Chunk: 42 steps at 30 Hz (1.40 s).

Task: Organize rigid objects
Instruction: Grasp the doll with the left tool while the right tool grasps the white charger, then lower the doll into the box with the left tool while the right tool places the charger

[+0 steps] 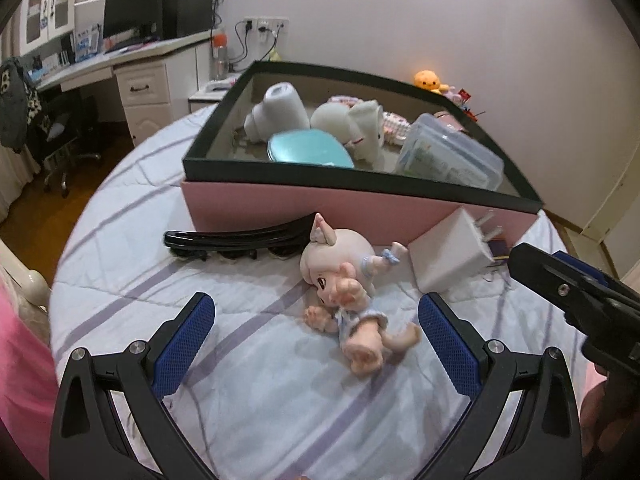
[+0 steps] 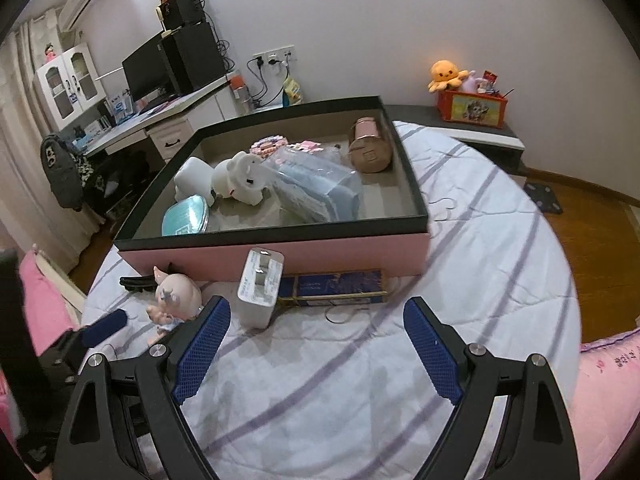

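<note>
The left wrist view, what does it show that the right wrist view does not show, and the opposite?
Only the left wrist view shows the whole doll lying on the bedspread, between the open left gripper fingers, and the full black hair clip.

Only the right wrist view shows the dark blue flat box in front of the pink box, and the round tan pouch inside it.

Both show the pink box, the white charger, the white plush and the teal case.

Both wrist views angled down, close, sharing pink box (image 1: 360, 208) (image 2: 280, 254)
</note>
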### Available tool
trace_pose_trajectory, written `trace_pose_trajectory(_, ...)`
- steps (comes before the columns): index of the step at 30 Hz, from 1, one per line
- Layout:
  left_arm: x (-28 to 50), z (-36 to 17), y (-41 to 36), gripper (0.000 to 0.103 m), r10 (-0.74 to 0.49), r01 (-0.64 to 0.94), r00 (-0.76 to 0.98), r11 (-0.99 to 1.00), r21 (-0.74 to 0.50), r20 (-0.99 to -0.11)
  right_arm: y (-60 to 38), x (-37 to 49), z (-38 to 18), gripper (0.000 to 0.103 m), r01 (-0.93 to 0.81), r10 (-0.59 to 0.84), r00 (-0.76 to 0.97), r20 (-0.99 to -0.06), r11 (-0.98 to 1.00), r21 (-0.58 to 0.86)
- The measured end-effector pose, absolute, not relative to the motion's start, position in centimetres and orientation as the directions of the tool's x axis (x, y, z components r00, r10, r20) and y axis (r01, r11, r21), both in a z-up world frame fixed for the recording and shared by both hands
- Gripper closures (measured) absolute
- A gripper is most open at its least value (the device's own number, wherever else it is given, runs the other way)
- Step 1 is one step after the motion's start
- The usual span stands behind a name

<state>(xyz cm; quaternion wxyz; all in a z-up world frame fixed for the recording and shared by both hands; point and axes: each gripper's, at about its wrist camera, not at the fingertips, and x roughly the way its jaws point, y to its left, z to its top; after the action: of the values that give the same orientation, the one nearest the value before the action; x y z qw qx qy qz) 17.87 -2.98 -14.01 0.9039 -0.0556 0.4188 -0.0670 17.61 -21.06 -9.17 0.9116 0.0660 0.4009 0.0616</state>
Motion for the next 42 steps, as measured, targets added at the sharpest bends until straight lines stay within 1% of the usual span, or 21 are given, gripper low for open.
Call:
trace_pose_trajectory(2, 18.4, -14.5, -2.9, 0.002, -0.176, 0.071, 0.631, 0.983, -0.170, -0.756, -20.7, 18.1, -9.4, 0.013, -0.071, 0.179, 0.665, -0.725, 0.982, 0.177)
trace_pose_trajectory(4, 18.9, -14.7, -2.8, 0.008, -0.188, 0.071, 0.627, 0.980, -0.185, -0.756, -20.3, 18.7, -9.8, 0.013, -0.082, 0.192, 0.656, -0.730, 0.979, 0.184)
trace_pose_trajectory(7, 19.3, -14.8, -2.8, 0.022, -0.205, 0.085, 0.621, 0.977, -0.194, -0.757, -19.7, 19.5, -10.3, 0.014, -0.097, 0.211, 0.644, -0.735, 0.976, 0.195)
trace_pose_trajectory(9, 19.5, -14.8, -2.7, 0.033, -0.216, 0.094, 0.622, 0.975, -0.203, -0.752, -19.2, 19.8, -10.5, 0.021, -0.113, 0.229, 0.635, -0.738, 0.972, 0.204)
trace_pose_trajectory(10, 19.6, -14.7, -2.6, 0.035, -0.227, 0.099, 0.622, 0.972, -0.212, -0.750, -18.9, 20.0, -10.7, 0.027, -0.121, 0.235, 0.629, -0.741, 0.971, 0.205)
trace_pose_trajectory(11, 19.5, -14.7, -2.4, 0.042, -0.236, 0.104, 0.621, 0.970, -0.220, -0.747, -18.6, 20.1, -10.9, 0.033, -0.128, 0.240, 0.624, -0.743, 0.970, 0.206)
trace_pose_trajectory(12, 19.4, -14.6, -2.4, 0.051, -0.246, 0.113, 0.621, 0.968, -0.226, -0.744, -18.4, 20.3, -11.0, 0.036, -0.134, 0.246, 0.620, -0.745, 0.969, 0.208)
trace_pose_trajectory(13, 19.2, -14.6, -2.5, 0.054, -0.263, 0.128, 0.617, 0.963, -0.235, -0.741, -18.1, 20.5, -11.3, 0.040, -0.140, 0.253, 0.615, -0.747, 0.967, 0.213)
trace_pose_trajectory(14, 19.2, -14.6, -2.6, 0.061, -0.274, 0.138, 0.614, 0.961, -0.240, -0.740, -17.8, 20.7, -11.4, 0.045, -0.146, 0.259, 0.612, -0.747, 0.966, 0.215)
trace_pose_trajectory(15, 19.1, -14.5, -2.7, 0.062, -0.281, 0.148, 0.612, 0.959, -0.243, -0.739, -17.6, 20.8, -11.4, 0.048, -0.155, 0.266, 0.612, -0.745, 0.964, 0.216)
trace_pose_trajectory(17, 19.0, -14.5, -2.7, 0.062, -0.291, 0.154, 0.610, 0.956, -0.250, -0.737, -17.1, 21.0, -11.6, 0.063, -0.177, 0.291, 0.606, -0.740, 0.957, 0.231)
trace_pose_trajectory(18, 19.0, -14.5, -2.5, 0.062, -0.302, 0.157, 0.607, 0.952, -0.262, -0.735, -16.9, 21.1, -11.7, 0.067, -0.189, 0.302, 0.603, -0.738, 0.953, 0.235)
trace_pose_trajectory(19, 18.9, -14.4, -2.3, 0.062, -0.312, 0.160, 0.605, 0.949, -0.272, -0.732, -16.9, 21.0, -11.8, 0.077, -0.198, 0.314, 0.599, -0.737, 0.949, 0.245)
trace_pose_trajectory(20, 18.7, -14.3, -2.3, 0.062, -0.319, 0.165, 0.605, 0.947, -0.277, -0.730, -17.0, 21.0, -11.9, 0.079, -0.201, 0.332, 0.595, -0.732, 0.943, 0.265)
trace_pose_trajectory(32, 16.0, -13.3, -1.6, 0.063, -0.325, 0.175, 0.624, 0.944, -0.278, -0.710, -18.3, 18.4, -11.2, 0.079, -0.198, 0.356, 0.603, -0.714, 0.934, 0.298)
trace_pose_trajectory(42, 13.4, -10.1, -0.4, 0.063, -0.311, 0.192, 0.681, 0.949, -0.249, -0.663, -19.1, 16.3, -9.1, 0.079, -0.206, 0.356, 0.637, -0.684, 0.933, 0.294)
